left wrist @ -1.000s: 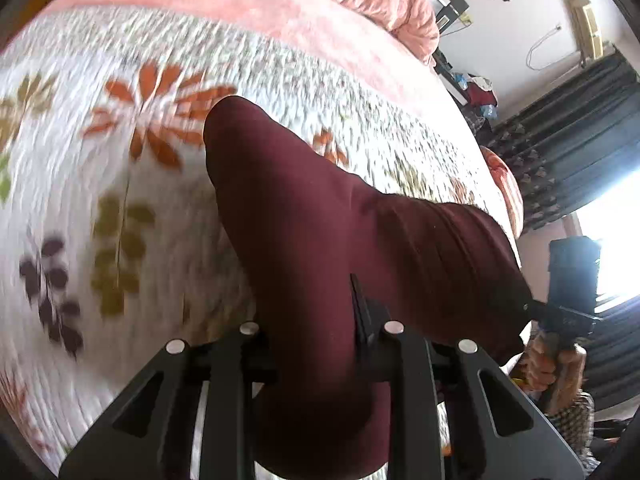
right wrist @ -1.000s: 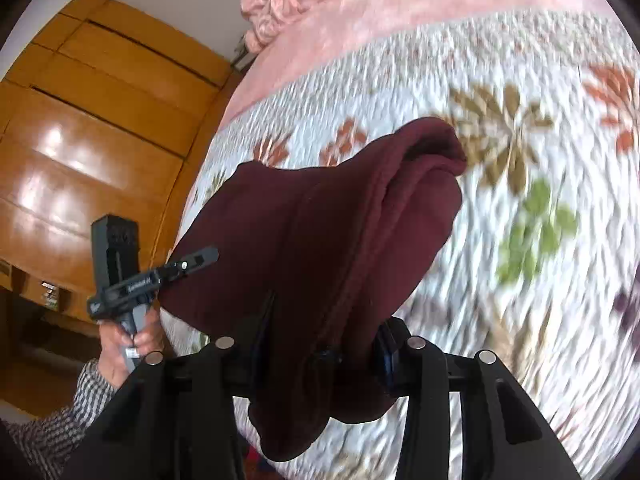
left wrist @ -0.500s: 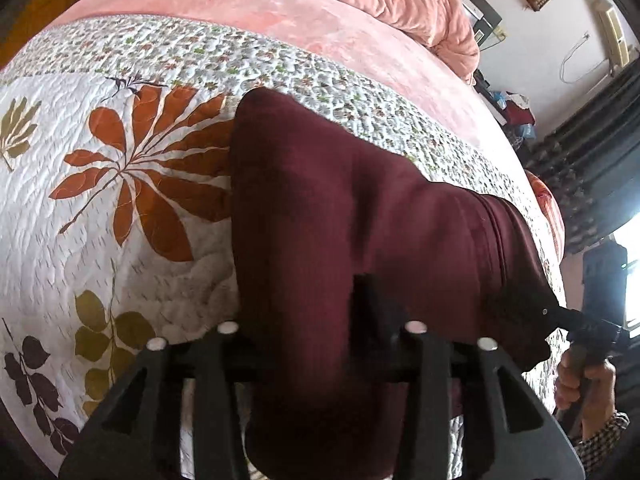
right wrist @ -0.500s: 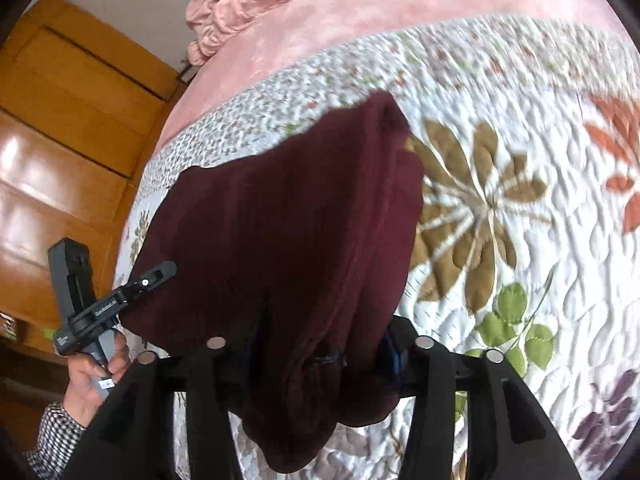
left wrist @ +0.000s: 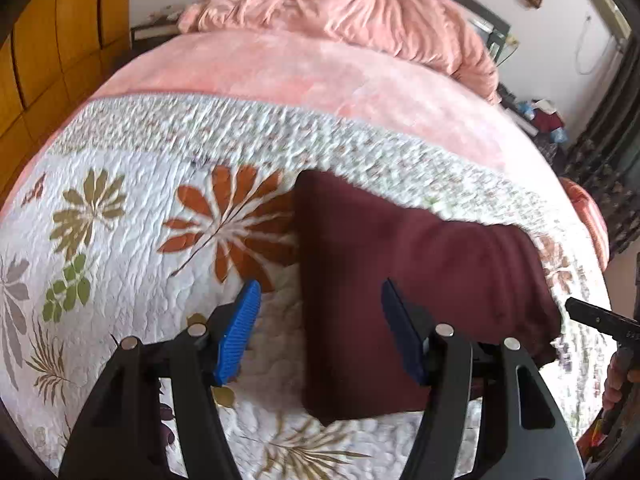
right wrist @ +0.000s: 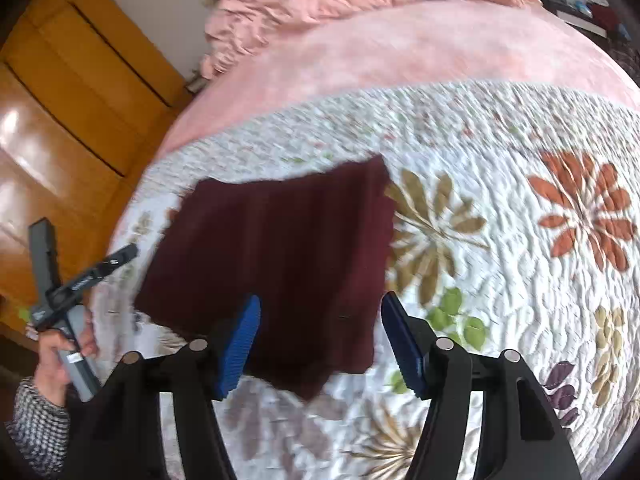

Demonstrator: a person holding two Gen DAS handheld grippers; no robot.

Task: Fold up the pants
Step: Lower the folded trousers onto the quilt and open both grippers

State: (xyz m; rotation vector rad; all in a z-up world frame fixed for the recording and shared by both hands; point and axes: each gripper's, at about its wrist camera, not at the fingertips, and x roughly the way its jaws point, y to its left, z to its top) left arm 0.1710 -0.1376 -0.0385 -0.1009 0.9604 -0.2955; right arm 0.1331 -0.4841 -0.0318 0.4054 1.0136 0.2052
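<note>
Pants (left wrist: 420, 276) are now lying folded on the bed (left wrist: 160, 208), released a moment ago. Left hand-held gripper (left wrist: 320, 332) and right hand-held gripper (right wrist: 320, 340) are both hovering spread, gripping nothing; fold appears complete.

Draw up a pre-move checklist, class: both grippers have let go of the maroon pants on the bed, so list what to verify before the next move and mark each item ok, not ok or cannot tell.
1. Left gripper open, nothing between its fingers: ok.
2. Right gripper open, nothing between its fingers: ok.
3. Maroon pants resting on the floral quilt, not hanging from either gripper: ok.
4. Pants form a compact folded rectangle: ok.
5. Edges squarely aligned: not ok; the near edge is uneven in the right wrist view.
6. Layers inside lie smooth: cannot tell.
</note>
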